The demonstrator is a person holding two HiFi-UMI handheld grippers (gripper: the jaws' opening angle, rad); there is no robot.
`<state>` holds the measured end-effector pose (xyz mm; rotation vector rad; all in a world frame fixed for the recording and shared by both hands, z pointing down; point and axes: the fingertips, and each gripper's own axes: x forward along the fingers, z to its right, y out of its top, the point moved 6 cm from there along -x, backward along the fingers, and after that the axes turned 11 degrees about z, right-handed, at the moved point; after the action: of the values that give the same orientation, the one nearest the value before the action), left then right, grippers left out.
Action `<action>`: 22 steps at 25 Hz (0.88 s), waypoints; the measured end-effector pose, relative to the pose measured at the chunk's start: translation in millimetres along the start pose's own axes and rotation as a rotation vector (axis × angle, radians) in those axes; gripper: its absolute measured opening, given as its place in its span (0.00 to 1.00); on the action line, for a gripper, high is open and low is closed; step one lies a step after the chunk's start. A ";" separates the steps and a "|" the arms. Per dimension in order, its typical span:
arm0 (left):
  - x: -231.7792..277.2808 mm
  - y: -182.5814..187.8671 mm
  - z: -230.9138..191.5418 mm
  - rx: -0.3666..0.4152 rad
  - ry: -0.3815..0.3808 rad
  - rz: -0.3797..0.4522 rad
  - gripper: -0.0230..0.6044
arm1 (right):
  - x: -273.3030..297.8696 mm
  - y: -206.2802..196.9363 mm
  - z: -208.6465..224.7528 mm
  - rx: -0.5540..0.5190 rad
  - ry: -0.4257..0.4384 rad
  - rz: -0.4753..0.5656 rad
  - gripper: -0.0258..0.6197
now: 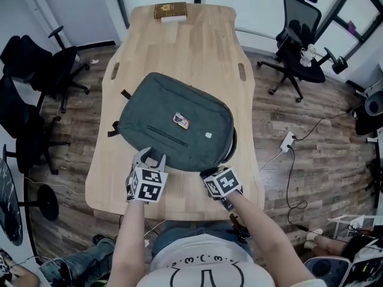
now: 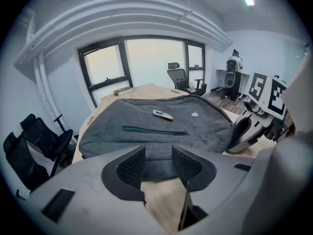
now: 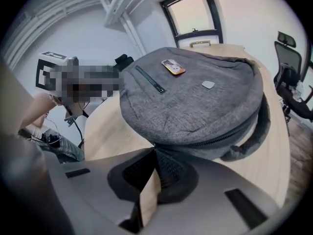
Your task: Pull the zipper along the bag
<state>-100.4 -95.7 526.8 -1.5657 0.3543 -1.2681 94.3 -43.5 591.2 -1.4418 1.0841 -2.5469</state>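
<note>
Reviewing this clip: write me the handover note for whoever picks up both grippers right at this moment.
Grippers: the left gripper has its jaws apart and empty at the near edge of the backpack, gripping nothing. The right gripper has its jaws shut at the backpack's near right corner, apparently on the zipper pull, which they hide.
Things: the backpack lies flat, front up, on the wooden table.
Done: the pull seems gripped; how far it has travelled cannot be told.
Left: the main zipper ahead of the right jaws looks closed. Draw the pull along it, probably steadying the bag with the left gripper.
</note>
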 end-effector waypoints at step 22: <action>16.3 -44.2 14.6 -0.631 0.032 -0.247 0.35 | 12.8 0.4 -25.3 -0.173 -0.125 0.000 0.12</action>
<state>-97.4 -81.8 574.0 -2.1729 0.6410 -1.4543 67.6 -34.0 592.1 -1.6143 1.3113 -2.3758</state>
